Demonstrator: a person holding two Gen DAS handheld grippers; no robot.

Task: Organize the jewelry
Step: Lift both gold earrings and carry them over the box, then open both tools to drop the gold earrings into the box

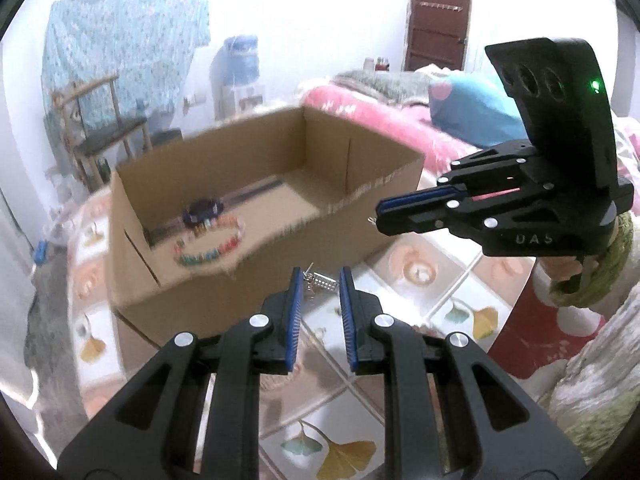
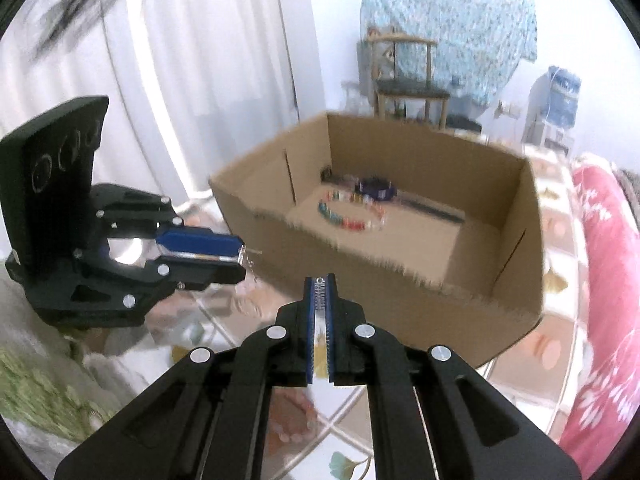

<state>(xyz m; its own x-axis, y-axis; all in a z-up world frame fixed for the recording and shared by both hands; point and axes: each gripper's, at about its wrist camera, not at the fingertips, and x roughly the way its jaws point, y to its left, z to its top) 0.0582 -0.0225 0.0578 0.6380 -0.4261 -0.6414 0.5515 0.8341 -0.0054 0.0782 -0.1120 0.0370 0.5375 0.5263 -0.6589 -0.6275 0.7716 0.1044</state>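
both grippers carry silver earrings toward the cardboard box: the right gripper pinches one, the left gripper holds another in narrow jaws, and next comes lowering them inside beside the bead bracelet.

Open-topped cardboard box ahead; its near wall blocks low entry
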